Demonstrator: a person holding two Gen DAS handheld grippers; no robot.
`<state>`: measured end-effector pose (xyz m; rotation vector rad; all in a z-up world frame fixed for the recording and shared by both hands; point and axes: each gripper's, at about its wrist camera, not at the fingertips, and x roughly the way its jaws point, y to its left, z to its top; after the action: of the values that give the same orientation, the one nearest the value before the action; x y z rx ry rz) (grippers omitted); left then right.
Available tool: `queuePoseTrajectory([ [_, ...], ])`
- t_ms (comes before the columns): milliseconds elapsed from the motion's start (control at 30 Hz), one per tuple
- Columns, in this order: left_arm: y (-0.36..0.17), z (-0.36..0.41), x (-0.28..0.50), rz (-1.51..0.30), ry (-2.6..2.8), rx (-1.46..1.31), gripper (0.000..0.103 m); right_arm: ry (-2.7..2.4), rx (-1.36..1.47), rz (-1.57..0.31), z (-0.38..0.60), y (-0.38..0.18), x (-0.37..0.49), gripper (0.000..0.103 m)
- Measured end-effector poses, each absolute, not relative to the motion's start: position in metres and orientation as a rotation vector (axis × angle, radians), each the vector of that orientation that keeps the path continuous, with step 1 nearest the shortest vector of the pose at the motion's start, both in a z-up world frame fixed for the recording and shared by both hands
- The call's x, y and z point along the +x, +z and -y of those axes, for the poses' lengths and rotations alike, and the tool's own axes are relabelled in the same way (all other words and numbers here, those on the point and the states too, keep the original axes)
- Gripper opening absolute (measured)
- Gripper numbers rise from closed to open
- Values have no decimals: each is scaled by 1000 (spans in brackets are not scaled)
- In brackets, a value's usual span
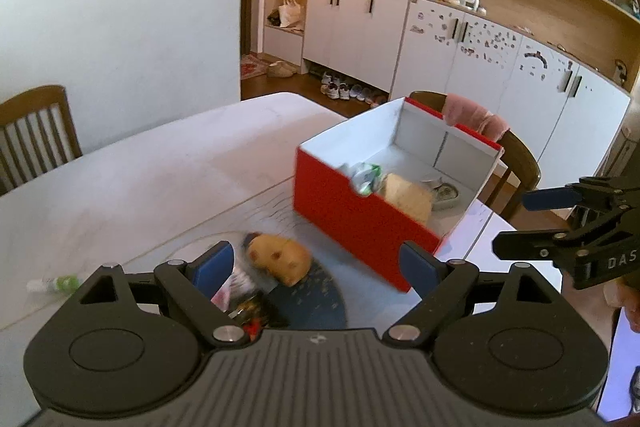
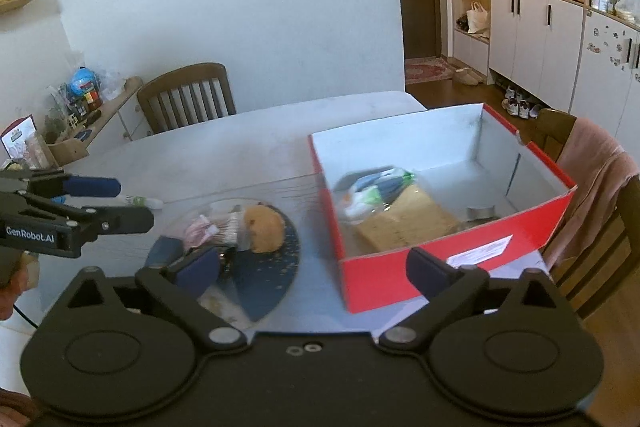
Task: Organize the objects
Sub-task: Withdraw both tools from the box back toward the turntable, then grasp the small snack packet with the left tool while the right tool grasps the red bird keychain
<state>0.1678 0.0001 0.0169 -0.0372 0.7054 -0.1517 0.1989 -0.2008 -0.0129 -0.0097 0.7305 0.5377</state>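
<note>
A red box [image 1: 360, 223] [image 2: 404, 279] with a white inside stands open on the table. It holds a green-and-white packet [image 1: 366, 177] [image 2: 374, 193], a tan block [image 1: 408, 199] [image 2: 404, 223] and a small tin [image 1: 444, 193] [image 2: 482, 213]. Left of the box a small doll with a tan head [image 1: 280, 257] [image 2: 264, 229] lies on a dark blue mat [image 1: 316, 303] [image 2: 268, 279]. My left gripper [image 1: 316, 267] [image 2: 120, 201] is open just above the doll. My right gripper [image 2: 316, 273] [image 1: 516, 223] is open and empty over the box's near wall.
A small green-and-white tube [image 1: 54, 283] [image 2: 144, 202] lies on the white table [image 1: 140, 179] left of the mat. Wooden chairs [image 2: 188, 95] [image 1: 36, 135] stand around the table; one [image 2: 592, 187] holds a pink cloth. White cupboards line the far wall.
</note>
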Motion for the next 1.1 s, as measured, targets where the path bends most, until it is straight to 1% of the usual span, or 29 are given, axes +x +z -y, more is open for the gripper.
queuePoseTrajectory([
  [100, 9, -18, 155, -707, -133, -37, 91, 538, -18, -733, 188, -16, 189, 102],
  [133, 6, -24, 150, -706, -123, -34, 94, 535, -25, -736, 183, -17, 186, 102],
  [167, 3, -29, 147, -708, -116, -33, 102, 535, -30, -739, 180, -18, 183, 102],
  [400, -23, -58, 119, -706, -103, -31, 103, 538, -32, -779, 153, -31, 174, 102],
  [533, -43, -69, 108, -733, -87, -22, 103, 540, -32, -797, 138, -37, 174, 102],
  [833, -79, -76, 104, -728, -62, 49, 103, 571, -61, -831, 102, -62, 183, 101],
  [900, -88, -77, 106, -731, -54, 64, 103, 582, -72, -846, 93, -68, 185, 98],
  [967, -96, -79, 106, -742, -51, 69, 103, 591, -84, -860, 84, -75, 187, 92],
  [1100, -110, -87, 106, -761, -47, 85, 103, 588, -92, -901, 72, -89, 194, 87],
])
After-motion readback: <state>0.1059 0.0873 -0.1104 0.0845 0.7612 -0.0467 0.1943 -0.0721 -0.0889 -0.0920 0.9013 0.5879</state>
